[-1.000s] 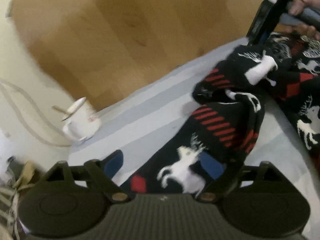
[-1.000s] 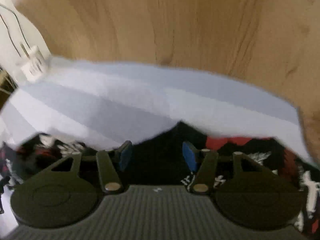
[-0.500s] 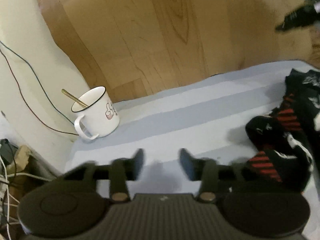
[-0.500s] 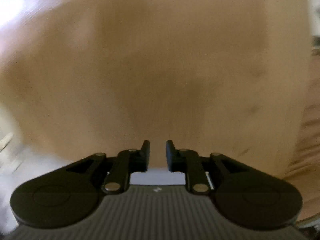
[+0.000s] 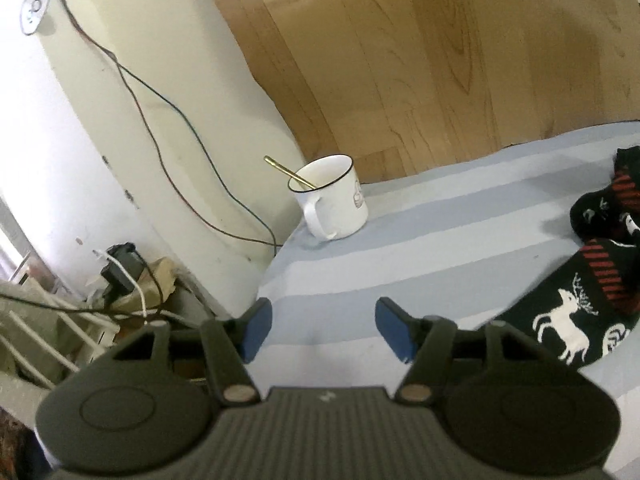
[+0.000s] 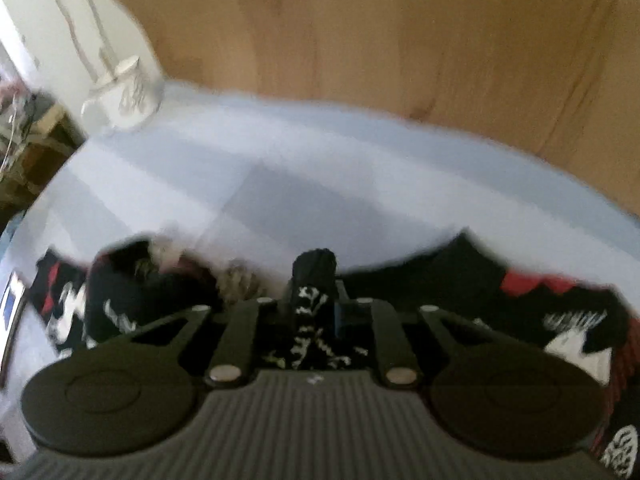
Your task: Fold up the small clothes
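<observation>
A black knit garment with white reindeer and red stripes point(image 5: 568, 320) lies crumpled on the striped sheet, at the right edge of the left wrist view. My left gripper point(image 5: 322, 328) hovers over bare sheet to the left of it; its jaws are opening with nothing between them. In the blurred right wrist view the same garment point(image 6: 560, 304) spreads across the bottom. My right gripper point(image 6: 314, 308) is closing on a raised fold of this black fabric point(image 6: 314, 268), which sticks up between the fingers.
A white enamel mug with a gold spoon point(image 5: 332, 196) stands near the sheet's left corner, also visible as the mug point(image 6: 128, 96). The blue-grey striped sheet point(image 5: 440, 232) ends at a wooden panel point(image 5: 440, 60). Cables and clutter point(image 5: 120, 272) sit past the left edge.
My left gripper let go of the garment and swung left and up onto bare sheet. My right gripper swung up toward the wood, came back down and closed on a fold of the garment.
</observation>
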Demonstrator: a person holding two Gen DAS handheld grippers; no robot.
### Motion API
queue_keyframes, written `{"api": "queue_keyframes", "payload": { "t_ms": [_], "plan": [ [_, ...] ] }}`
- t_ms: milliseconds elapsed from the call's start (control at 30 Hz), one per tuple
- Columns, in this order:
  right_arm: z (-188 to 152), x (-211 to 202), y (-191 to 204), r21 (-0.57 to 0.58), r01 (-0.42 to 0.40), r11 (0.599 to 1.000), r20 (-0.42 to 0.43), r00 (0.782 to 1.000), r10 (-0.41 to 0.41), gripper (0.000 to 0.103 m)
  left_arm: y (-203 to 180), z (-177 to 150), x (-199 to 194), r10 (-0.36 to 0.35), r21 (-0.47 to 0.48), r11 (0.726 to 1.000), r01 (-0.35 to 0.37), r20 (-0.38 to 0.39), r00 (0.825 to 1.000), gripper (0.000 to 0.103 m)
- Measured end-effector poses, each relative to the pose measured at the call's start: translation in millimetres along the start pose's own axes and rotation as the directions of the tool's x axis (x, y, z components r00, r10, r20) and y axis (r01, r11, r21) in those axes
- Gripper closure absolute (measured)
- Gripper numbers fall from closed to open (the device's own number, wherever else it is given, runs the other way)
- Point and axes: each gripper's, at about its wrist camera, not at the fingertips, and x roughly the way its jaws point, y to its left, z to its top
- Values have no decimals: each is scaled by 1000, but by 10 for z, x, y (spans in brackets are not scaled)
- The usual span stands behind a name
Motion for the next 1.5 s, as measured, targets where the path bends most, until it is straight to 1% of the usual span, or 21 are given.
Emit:
{"api": "queue_keyframes", "payload": {
  "t_ms": [33, 100, 200, 233, 267, 300, 333, 500, 633, 867, 933, 967, 1000, 1033, 1067, 1167, 1267, 1300, 1333, 1400, 1500],
  "plan": [
    [54, -140, -26, 0, 25, 1000, 88, 996, -24, 86, -9, -21, -11, -6, -4, 1000, 6, 3, 1000, 43],
    [173, -465, -222, 97, 26, 995, 291, 955, -54, 86, -40, -37, 7, -23, -4, 1000, 23, 5, 1000, 42],
    [238, -767, -586, 299, 32, 954, 548, 812, -199, 85, -183, -25, 46, -54, 11, 998, 54, 0, 999, 41],
    [253, -754, -645, 354, 77, 932, 540, 797, -271, 66, -241, -19, 62, -68, 18, 998, 68, 0, 998, 41],
    [281, -692, -691, 383, 119, 916, 487, 817, -310, 53, -304, -27, 74, -80, 25, 996, 80, 2, 997, 38],
    [293, -618, -736, 402, 148, 903, 418, 848, -325, 50, -367, -16, 98, -99, 34, 994, 99, 4, 995, 34],
    [256, -592, -757, 415, 148, 898, 399, 857, -325, 50, -428, -17, 116, -115, 45, 992, 114, 8, 993, 32],
    [45, -642, -568, 337, 105, 935, 427, 868, -252, 50, -686, -46, 216, -173, 116, 978, 171, 4, 985, 19],
    [-83, -737, -396, 245, 22, 969, 382, 917, -117, 47, -873, -74, 375, -205, 164, 965, 207, -30, 978, 16],
    [-103, -476, 276, -32, -72, 997, 257, 963, 77, 24, -1287, -121, 646, -234, 252, 938, 237, -40, 971, 14],
    [-111, -300, 491, -146, -52, 988, 200, 976, 81, 21, -1335, -100, 665, -243, 251, 937, 243, -31, 970, 26],
    [-144, -205, 602, -214, -28, 976, 173, 983, 66, 24, -1332, -79, 661, -281, 235, 930, 283, -42, 959, 56],
    [-206, -96, 713, -290, 6, 957, 149, 988, 39, 58, -1343, -62, 649, -315, 222, 921, 320, -58, 947, 93],
    [-253, 14, 777, -355, 47, 934, 130, 992, 0, 88, -1397, -49, 647, -309, 224, 921, 319, -81, 948, 96],
    [-267, 104, 800, -380, 73, 922, 119, 992, -29, 88, -1453, -53, 638, -270, 247, 928, 281, -79, 960, 97],
    [-113, -58, 675, -237, 65, 969, 247, 969, -4, 90, -1447, -68, 535, -217, 269, 938, 220, -43, 975, 97],
    [38, -392, 385, 0, -6, 1000, 464, 886, 6, 89, -1094, 58, 420, -141, 195, 971, 136, 15, 990, 97],
    [45, -383, 325, 65, -16, 998, 488, 873, -17, 83, -961, 113, 415, -106, 166, 981, 101, 25, 994, 97],
    [78, -343, 271, 113, -10, 994, 484, 874, -47, 65, -811, 179, 436, -66, 126, 990, 63, 21, 998, 97],
    [134, -163, 261, 158, 45, 986, 388, 916, -104, 32, -598, 274, 534, -37, 66, 997, 39, -38, 999, 82],
    [-8, -215, 347, 147, 29, 989, 392, 916, -85, 33, -356, 274, 512, 15, 32, 999, -13, -59, 998, 72]
  ]
}}
